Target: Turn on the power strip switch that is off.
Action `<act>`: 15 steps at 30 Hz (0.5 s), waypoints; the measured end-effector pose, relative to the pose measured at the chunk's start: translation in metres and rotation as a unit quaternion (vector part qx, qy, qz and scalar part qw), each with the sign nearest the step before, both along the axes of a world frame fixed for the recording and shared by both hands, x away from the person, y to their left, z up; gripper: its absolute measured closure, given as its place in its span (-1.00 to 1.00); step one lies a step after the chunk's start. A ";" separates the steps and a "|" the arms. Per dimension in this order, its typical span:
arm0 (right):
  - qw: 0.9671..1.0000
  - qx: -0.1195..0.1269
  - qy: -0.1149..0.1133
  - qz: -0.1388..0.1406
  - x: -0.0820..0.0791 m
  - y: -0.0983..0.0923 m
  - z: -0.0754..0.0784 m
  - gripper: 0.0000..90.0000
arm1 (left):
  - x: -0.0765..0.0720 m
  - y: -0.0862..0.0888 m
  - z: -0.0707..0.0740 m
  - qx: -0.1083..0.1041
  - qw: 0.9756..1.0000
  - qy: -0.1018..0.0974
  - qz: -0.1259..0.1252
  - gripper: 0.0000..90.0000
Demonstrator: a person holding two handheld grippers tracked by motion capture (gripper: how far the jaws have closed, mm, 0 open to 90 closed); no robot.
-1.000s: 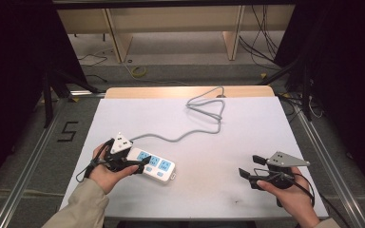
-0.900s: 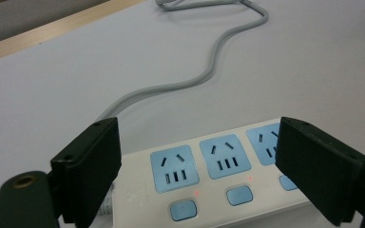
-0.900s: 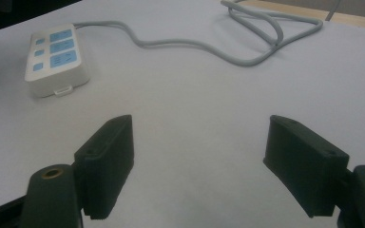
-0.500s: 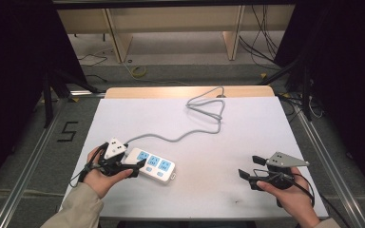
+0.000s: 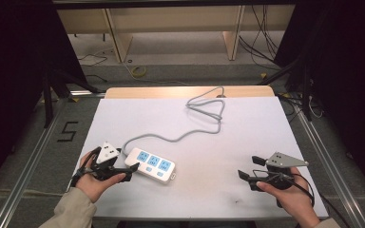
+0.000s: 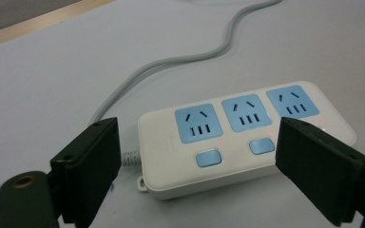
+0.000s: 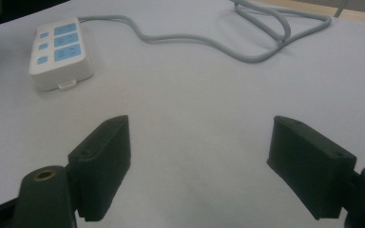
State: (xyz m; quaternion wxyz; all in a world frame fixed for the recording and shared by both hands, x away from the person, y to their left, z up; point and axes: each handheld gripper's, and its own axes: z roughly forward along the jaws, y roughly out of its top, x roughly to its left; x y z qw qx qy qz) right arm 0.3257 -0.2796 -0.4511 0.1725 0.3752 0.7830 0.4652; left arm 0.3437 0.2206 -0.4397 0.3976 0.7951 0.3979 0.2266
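Observation:
A white power strip (image 5: 150, 165) with three blue sockets and blue switches lies flat on the white table, left of centre. Its grey cable (image 5: 204, 114) runs back in loops toward the table's far edge. My left gripper (image 5: 129, 172) stands open just left of the strip's cable end, apart from it. In the left gripper view the strip (image 6: 247, 137) lies close ahead between the wide-spread jaws of the left gripper (image 6: 199, 142). My right gripper (image 5: 249, 167) is open near the front right, holding nothing. In the right gripper view the strip (image 7: 59, 52) lies far off.
The white table top (image 5: 256, 128) ends in a wooden strip (image 5: 171, 91) at the back. Metal rails (image 5: 28, 161) run along both sides. Shelving legs and loose cables (image 5: 261, 42) stand on the floor behind.
My left gripper has drawn back left and toward the front edge, off the strip's cable end. The strip, the cable and the right gripper have stayed where they were.

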 end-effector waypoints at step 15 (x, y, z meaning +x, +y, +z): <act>1.000 -0.002 0.000 0.002 0.000 0.000 0.000 -0.51 | -0.004 0.002 -0.005 0.007 1.000 0.002 -0.001 -0.66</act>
